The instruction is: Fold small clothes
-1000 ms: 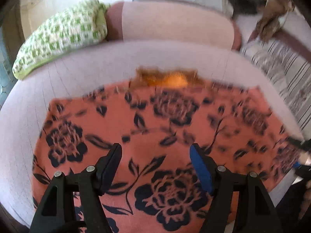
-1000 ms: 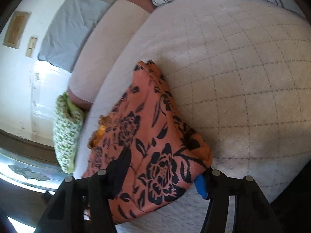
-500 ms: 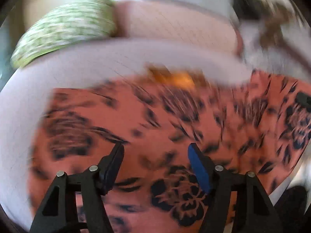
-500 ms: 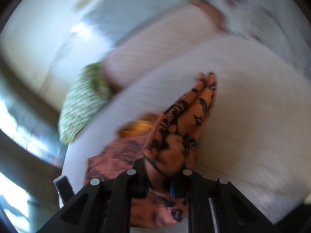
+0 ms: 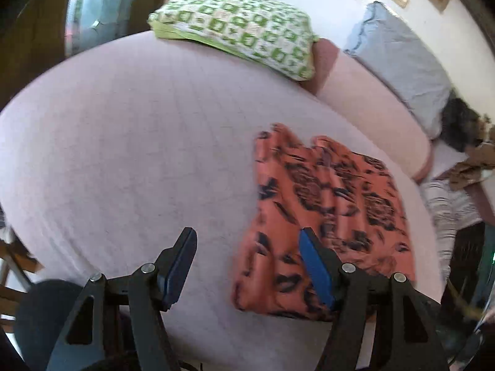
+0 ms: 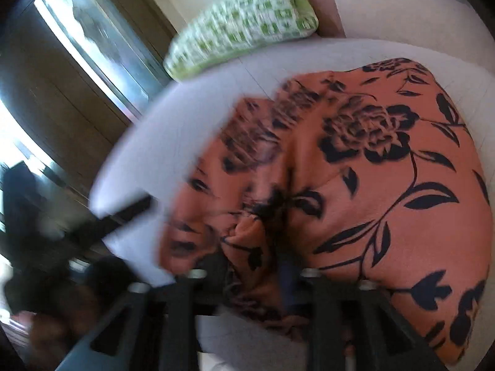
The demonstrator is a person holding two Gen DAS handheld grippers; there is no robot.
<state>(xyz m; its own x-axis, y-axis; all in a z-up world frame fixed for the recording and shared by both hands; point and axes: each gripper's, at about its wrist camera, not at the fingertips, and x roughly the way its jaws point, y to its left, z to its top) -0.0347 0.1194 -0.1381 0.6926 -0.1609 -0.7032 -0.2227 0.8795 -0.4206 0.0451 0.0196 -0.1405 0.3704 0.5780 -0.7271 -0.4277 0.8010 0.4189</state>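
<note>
In the left wrist view, the left gripper (image 5: 247,266) stood with its jaws apart over the pale quilted bed cover (image 5: 130,154), nothing between them. The orange cloth with black flower print (image 5: 324,216) lay folded on it toward three o'clock; a green-checked pillow (image 5: 238,27) sat at twelve.

In the right wrist view, the right gripper (image 6: 247,275) had just been opening, bunched cloth (image 6: 386,170) between its jaws; whether they pressed it was blurred.

My salmon-orange cloth garment (image 5: 328,210) carries black roses and leaves. The quilted bed cover (image 5: 139,142) is pale lilac-white. A soft pillow (image 5: 238,31) shows green-and-white checks. My left claw (image 5: 247,266) has blue pads.
</note>
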